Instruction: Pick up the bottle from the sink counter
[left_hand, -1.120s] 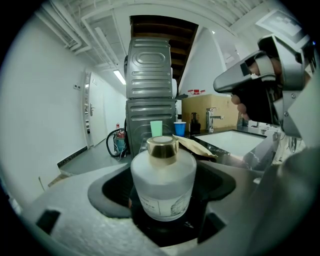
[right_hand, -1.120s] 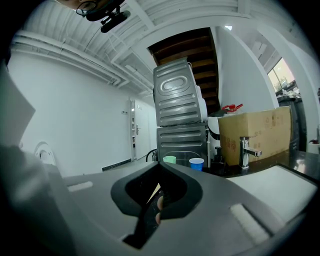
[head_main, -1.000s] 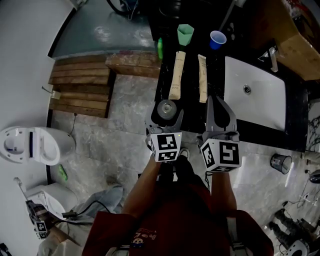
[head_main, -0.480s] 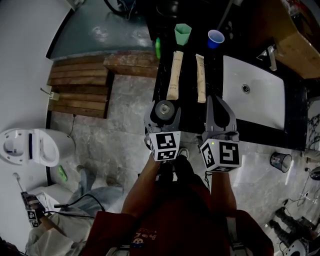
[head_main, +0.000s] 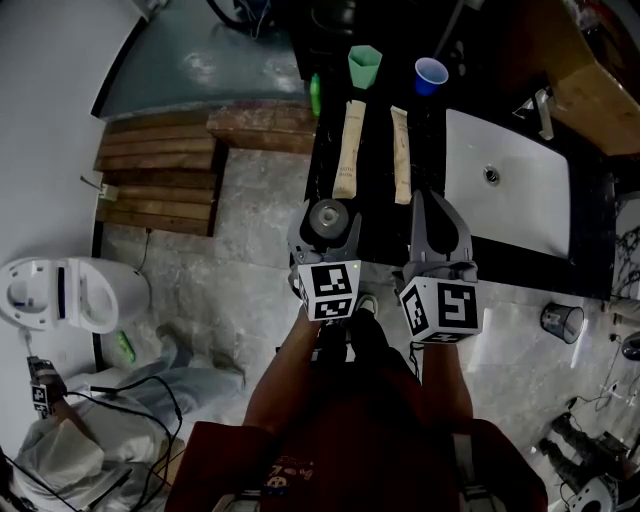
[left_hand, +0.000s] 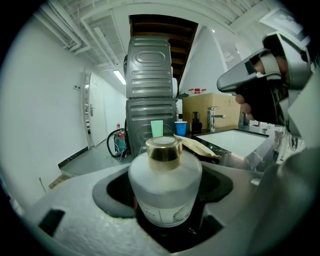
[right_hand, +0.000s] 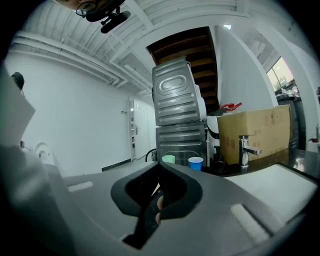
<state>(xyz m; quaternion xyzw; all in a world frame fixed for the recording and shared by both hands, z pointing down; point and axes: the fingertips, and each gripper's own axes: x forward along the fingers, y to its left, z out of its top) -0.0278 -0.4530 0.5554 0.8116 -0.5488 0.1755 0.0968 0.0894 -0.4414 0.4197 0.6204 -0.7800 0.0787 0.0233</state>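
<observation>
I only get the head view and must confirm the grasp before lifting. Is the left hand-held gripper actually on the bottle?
Observer: In its own view the left hand-held gripper has just been closing, and its jaws press the bottle on both sides.
Operator: Is it capped?
Observer: Yes, a gold cap sits on a frosted white body, and it stands upright.
Operator: And the other one?
Observer: The right hand-held gripper is shut, with nothing between its jaws.

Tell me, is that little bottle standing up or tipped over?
Upright: the bottle has its gold cap squarely on top, with the body straight below it.
</observation>
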